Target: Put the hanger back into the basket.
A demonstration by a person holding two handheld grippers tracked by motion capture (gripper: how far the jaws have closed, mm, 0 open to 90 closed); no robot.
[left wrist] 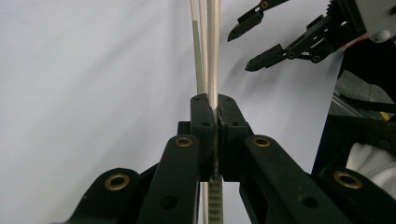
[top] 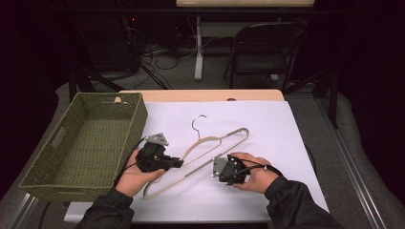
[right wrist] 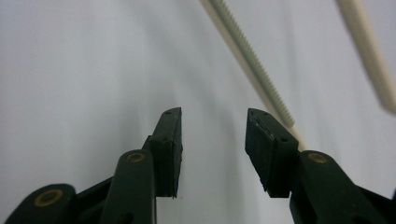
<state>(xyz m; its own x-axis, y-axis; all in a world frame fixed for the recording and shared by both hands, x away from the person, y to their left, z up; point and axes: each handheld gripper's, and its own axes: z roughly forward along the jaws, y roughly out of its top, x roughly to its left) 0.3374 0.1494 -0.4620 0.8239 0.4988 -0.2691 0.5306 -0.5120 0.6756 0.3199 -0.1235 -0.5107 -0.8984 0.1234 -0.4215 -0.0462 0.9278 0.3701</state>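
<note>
Our left gripper (top: 177,162) has its jaws pressed fully together on the hanger (top: 210,150); in the left gripper view the pads clamp the pale bars (left wrist: 211,70) of that hanger, which run straight up from between them, one bar ribbed along its edge. Our right gripper (right wrist: 213,144) stands with its jaws partly apart and nothing between them; the pads hang over bare white sheet, and the hanger's ribbed bar (right wrist: 254,65) passes just beyond the right-hand jaw without touching it. In the left gripper view we also see that right gripper (left wrist: 250,44) farther off, its black tips parted, just to the side of the hanger's bars.

Taking the hanger as our landmark: it lies across the middle of the white sheet (top: 267,129), its metal hook (top: 198,123) pointing away from us and its long lower bar slanting down toward our left hand (top: 136,174). In the high view the left gripper grips it at that lower bar, on the hanger's left half; the right gripper (top: 224,171) sits at the hanger's near side, just under its right half, held by our right hand (top: 255,174). Left of the hanger, well apart from it, stands the woven green basket (top: 52,167) at the table's edge. Beyond the hanger's hook, past the far table edge, a dark folding chair (top: 265,47) stands on the floor.
</note>
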